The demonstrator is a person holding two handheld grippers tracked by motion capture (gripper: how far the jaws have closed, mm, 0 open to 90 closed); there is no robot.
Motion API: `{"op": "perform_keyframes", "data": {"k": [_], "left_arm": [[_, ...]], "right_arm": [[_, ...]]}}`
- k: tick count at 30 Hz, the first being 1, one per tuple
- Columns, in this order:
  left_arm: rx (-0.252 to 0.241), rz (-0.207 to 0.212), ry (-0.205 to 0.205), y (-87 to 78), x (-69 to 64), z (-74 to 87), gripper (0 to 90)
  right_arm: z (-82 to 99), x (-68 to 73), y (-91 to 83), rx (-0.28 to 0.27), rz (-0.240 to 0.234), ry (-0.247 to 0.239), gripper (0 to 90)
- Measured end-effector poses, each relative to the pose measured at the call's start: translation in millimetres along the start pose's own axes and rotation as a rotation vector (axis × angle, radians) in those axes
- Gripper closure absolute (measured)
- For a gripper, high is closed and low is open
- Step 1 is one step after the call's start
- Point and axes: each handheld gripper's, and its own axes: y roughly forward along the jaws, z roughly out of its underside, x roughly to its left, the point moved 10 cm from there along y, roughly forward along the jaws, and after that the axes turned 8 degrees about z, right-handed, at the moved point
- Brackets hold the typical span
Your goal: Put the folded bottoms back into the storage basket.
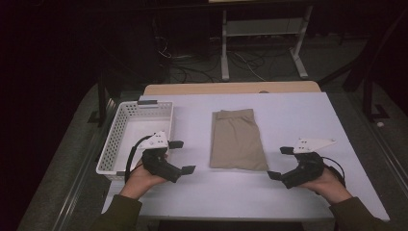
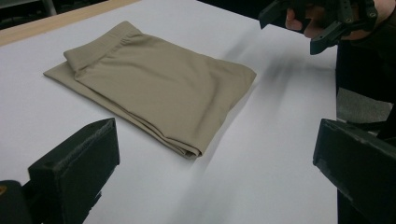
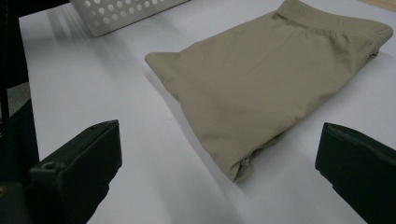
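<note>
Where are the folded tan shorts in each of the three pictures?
High view: the folded tan shorts lie mid-table, between the left gripper and the right gripper.
Left gripper view: upper left of centre.
Right gripper view: centre to upper right.
Shared landmark: the elastic waistband, on the shorts' far end.

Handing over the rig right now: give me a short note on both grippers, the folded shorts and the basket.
Left gripper: open, holding nothing, between the white basket and the folded khaki shorts.
Right gripper: open, holding nothing, right of the shorts.
Shorts: folded flat mid-table, waistband at the far end, touched by neither gripper.
Basket: at the table's left, nothing seen inside.
Done: shorts folded.
Left: likely grasp the shorts and place them in the basket.
</note>
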Motion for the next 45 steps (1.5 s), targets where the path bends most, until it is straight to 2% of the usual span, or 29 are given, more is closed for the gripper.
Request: {"op": "perform_keyframes", "data": {"k": [19, 45], "left_arm": [[0.001, 0.004, -0.001, 0.1, -0.2, 0.4, 0.4], [-0.005, 0.011, -0.001, -0.5, -0.5, 0.4, 0.4]], "right_arm": [[-9.5, 5.4, 17.3, 0.007, -0.02, -0.02, 2.8], [-22.2, 13.0, 34.5, 0.019, -0.062, -0.036, 13.6]]}}
